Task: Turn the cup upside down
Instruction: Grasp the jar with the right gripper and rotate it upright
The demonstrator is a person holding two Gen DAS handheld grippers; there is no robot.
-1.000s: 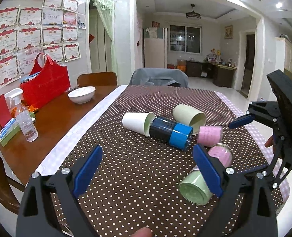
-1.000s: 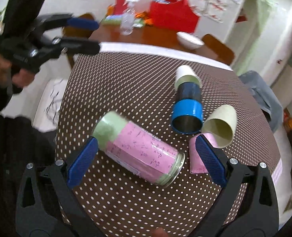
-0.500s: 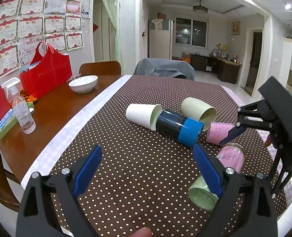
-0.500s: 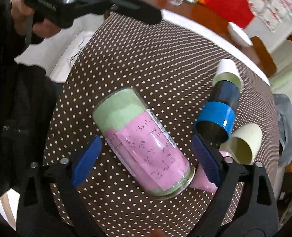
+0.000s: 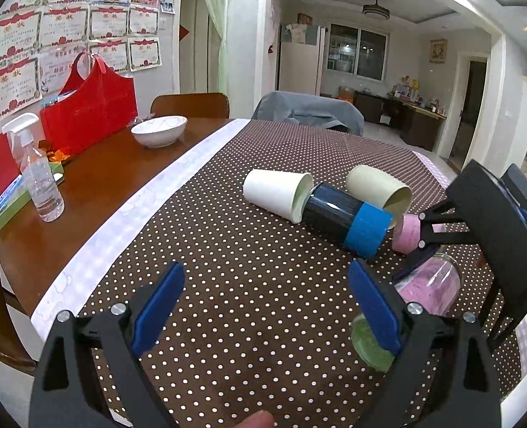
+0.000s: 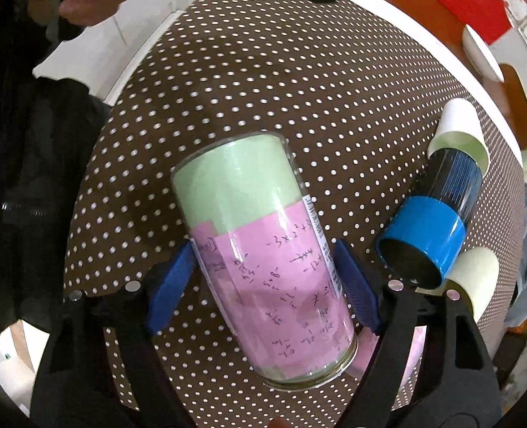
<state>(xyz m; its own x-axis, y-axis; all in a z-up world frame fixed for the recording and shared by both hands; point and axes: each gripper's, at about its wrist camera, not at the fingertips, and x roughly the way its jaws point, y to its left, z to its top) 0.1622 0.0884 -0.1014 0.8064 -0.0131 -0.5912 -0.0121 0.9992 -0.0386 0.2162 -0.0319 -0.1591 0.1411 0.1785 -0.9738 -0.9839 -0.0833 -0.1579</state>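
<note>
A glass cup wrapped in pink and green paper lies on its side on the dotted brown tablecloth. My right gripper straddles it, the blue pads at its two sides; contact is unclear. In the left wrist view the same cup lies at the right under the right gripper. My left gripper is open and empty above the cloth, to the left of the cup.
A white paper cup, a dark cup with a blue band, a cream cup and a small pink cup lie beyond. A bowl, spray bottle and red bag stand on the wooden table.
My right gripper has come down over the pink and green cup and its jaws have narrowed around it. My left gripper has shifted slightly left and stays open.
</note>
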